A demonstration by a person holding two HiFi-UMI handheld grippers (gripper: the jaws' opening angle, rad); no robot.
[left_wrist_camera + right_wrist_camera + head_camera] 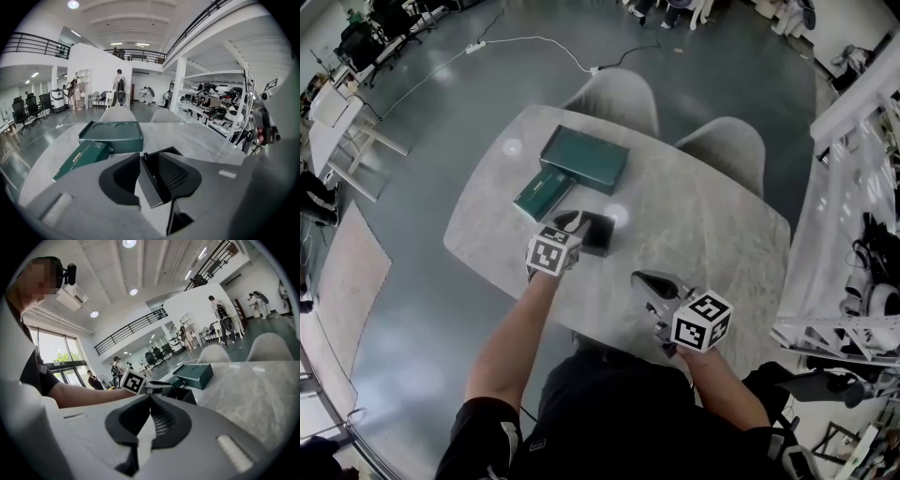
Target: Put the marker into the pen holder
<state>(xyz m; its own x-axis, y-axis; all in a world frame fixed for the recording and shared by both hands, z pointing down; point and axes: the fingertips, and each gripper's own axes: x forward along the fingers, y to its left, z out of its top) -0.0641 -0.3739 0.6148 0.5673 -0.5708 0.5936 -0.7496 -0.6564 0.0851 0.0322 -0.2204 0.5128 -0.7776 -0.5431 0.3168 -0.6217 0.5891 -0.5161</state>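
Observation:
The black square pen holder point(600, 234) stands on the pale table point(703, 216), just right of my left gripper point(571, 221). In the left gripper view the holder's grey side wall point(149, 187) shows in the gap between the parted jaws of the left gripper point(149, 157), and the pads touch nothing. A slim dark marker point(146, 160) leans inside the holder against that wall. My right gripper point(640, 278) hovers near the table's front edge, its jaws closed together and empty point(151, 399). It looks toward the holder point(185, 394).
A dark green box point(586, 157) with round recesses lies beyond the holder, and a smaller green carton point(542, 192) lies to its left. Two pale chairs point(619, 98) point(731, 145) stand at the table's far side. Metal shelving point(853, 281) runs along the right.

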